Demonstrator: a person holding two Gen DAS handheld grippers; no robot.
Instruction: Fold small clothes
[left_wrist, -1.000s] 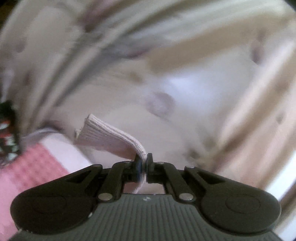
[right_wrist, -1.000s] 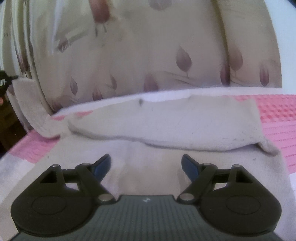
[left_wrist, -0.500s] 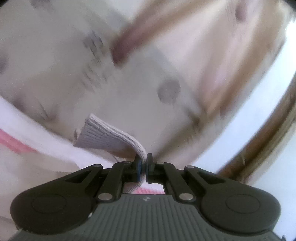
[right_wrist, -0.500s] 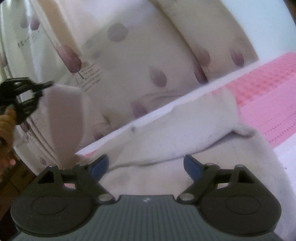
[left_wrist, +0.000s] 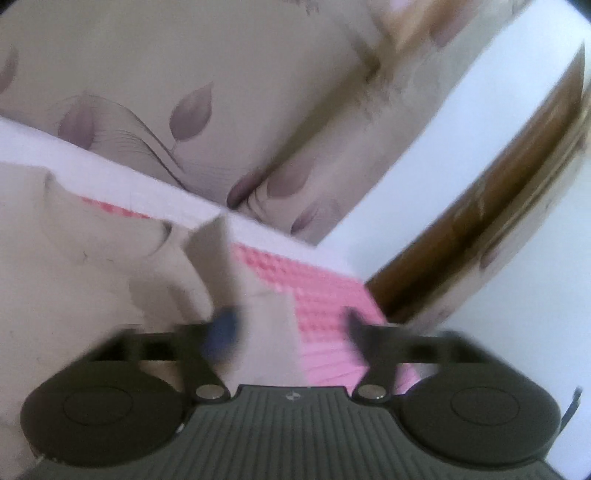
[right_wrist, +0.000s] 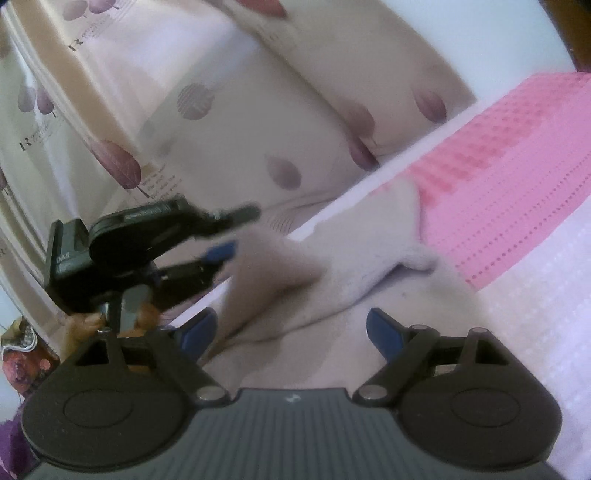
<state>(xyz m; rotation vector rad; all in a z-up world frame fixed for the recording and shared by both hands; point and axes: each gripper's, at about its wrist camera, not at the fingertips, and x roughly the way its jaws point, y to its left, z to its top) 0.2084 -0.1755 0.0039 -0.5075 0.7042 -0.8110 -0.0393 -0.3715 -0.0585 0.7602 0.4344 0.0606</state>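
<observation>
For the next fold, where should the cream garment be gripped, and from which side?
Probably by the loose flap standing up off the cream garment, coming in level from the left gripper's side. The flap's thin raised edge offers something to pinch; the rest lies flat on the pink mat. The left jaws are opening around it.

In the right wrist view the garment (right_wrist: 354, 280) lies on the bed (right_wrist: 524, 206), spreading from the centre toward 6 o'clock, with a pillow (right_wrist: 229, 122) behind it at 12 o'clock. The left gripper (right_wrist: 236, 232) reaches in from 9 o'clock, just beside the garment's raised corner. In the left wrist view the garment (left_wrist: 92, 266) sits at 9 o'clock on the bed (left_wrist: 317, 295), pillows (left_wrist: 184, 92) behind it and a wooden frame (left_wrist: 480, 221) at 3 o'clock.
</observation>
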